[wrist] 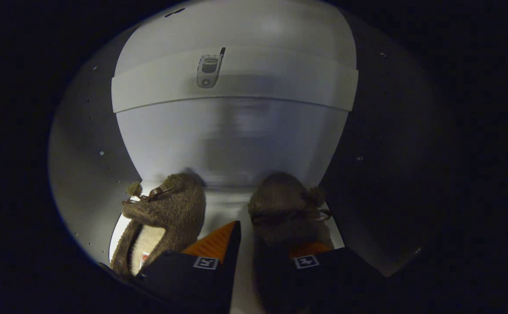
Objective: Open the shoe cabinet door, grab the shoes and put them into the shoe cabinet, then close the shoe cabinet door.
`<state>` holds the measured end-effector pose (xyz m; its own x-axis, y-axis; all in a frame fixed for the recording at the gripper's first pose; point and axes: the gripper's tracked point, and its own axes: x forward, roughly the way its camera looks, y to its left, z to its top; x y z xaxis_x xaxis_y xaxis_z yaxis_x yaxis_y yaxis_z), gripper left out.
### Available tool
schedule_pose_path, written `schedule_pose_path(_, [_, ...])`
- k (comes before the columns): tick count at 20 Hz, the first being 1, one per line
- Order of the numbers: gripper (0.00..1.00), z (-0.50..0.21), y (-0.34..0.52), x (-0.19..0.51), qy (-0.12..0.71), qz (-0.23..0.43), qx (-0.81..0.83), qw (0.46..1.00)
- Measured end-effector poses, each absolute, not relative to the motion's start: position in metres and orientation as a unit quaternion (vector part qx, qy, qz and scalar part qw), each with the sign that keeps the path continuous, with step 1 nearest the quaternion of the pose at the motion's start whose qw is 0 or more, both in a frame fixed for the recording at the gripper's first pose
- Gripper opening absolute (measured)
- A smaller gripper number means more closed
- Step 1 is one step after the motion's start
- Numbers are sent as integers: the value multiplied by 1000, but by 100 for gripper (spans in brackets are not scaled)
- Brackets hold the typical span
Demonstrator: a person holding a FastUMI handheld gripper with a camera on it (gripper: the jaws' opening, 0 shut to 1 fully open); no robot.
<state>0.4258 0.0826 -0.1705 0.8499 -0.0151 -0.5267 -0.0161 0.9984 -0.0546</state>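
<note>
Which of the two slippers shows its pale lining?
The left slipper, beside the gripper; its opening faces the camera. The right slipper shows brown fuzz alone.

Right slipper blurred, dim; its heel hidden under right finger. Left slipper heel cut off behind left finger. Gripper finger bases cut off at bottom; jaws apart, gap between them over bare shelf floor. Cabinet's right wall lost in shadow. Small phone-like object on upper shelf edge, details too small to tell.
</note>
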Motion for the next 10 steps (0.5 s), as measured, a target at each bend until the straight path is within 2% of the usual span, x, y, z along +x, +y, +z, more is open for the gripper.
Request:
schedule_pose_path(3, [86,-153,84,402,255,8,-16,967])
schedule_pose_path(5, [98,-136,80,386,223,7,-11,975])
schedule_pose_path(10, [99,-78,83,332,117,9,-4,993])
